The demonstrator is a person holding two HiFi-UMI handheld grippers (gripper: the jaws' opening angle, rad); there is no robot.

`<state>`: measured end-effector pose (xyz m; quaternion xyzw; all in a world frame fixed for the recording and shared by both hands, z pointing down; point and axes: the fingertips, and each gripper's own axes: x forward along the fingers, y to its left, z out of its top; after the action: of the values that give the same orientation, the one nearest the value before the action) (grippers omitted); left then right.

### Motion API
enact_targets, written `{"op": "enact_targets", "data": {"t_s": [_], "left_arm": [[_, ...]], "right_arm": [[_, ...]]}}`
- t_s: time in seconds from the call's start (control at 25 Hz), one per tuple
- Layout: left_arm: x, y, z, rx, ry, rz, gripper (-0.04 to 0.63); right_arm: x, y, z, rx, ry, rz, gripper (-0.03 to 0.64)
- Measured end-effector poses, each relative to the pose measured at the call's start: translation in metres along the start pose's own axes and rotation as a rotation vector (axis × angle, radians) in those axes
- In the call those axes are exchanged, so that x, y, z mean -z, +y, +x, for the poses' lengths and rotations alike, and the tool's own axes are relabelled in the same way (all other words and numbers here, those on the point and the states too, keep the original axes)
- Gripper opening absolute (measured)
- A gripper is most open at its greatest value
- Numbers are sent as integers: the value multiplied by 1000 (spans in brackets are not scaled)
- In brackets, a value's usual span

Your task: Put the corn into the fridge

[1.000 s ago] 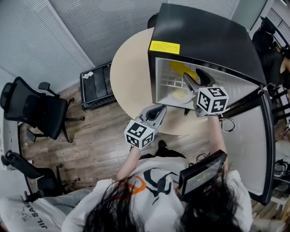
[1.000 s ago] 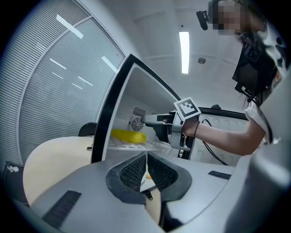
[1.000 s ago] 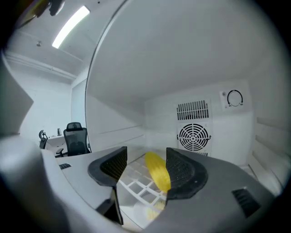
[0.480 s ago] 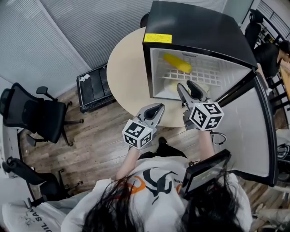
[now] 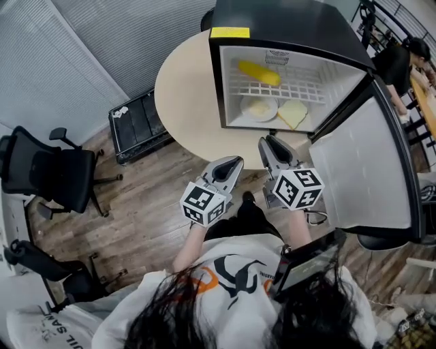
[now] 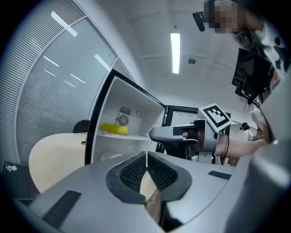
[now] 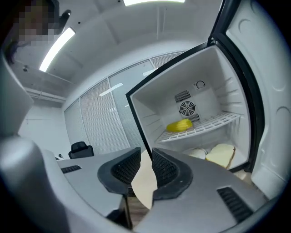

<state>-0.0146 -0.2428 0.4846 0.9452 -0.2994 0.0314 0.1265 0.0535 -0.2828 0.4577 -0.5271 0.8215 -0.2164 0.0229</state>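
Observation:
The yellow corn [image 5: 259, 71] lies on the white wire shelf inside the open black mini fridge [image 5: 293, 20]; it also shows in the left gripper view as the corn [image 6: 113, 129] and in the right gripper view as the corn [image 7: 179, 125]. My right gripper [image 5: 271, 141] hovers outside the fridge by the table's near edge. Its jaws are closing with a narrow gap and nothing between them [image 7: 145, 157]. My left gripper [image 5: 235, 162] hangs beside it to the left, shut and empty [image 6: 146, 154].
Under the shelf sit a plate [image 5: 259, 108] and a bread slice [image 5: 293, 114]. The fridge door [image 5: 361, 170] stands wide open on the right. The fridge rests on a round beige table [image 5: 184, 95]. A black case [image 5: 136, 126] and office chairs [image 5: 48, 170] stand at the left.
My right gripper has pulled back out of the fridge toward the person and its jaws have narrowed. The left gripper drew back a little too. The corn stays on the shelf.

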Motion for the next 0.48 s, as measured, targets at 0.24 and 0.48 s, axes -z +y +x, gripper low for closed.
{"op": "enact_targets", "data": {"t_s": [0.24,0.48], "left_arm": [[4,-24,-8,24,-6,-5,9],[1,-46,-8,28,-6,15,9]], "right_arm": [[21,19,-27,-4,29,15,73],[25,19,-50,-4,27,28,61]]}}
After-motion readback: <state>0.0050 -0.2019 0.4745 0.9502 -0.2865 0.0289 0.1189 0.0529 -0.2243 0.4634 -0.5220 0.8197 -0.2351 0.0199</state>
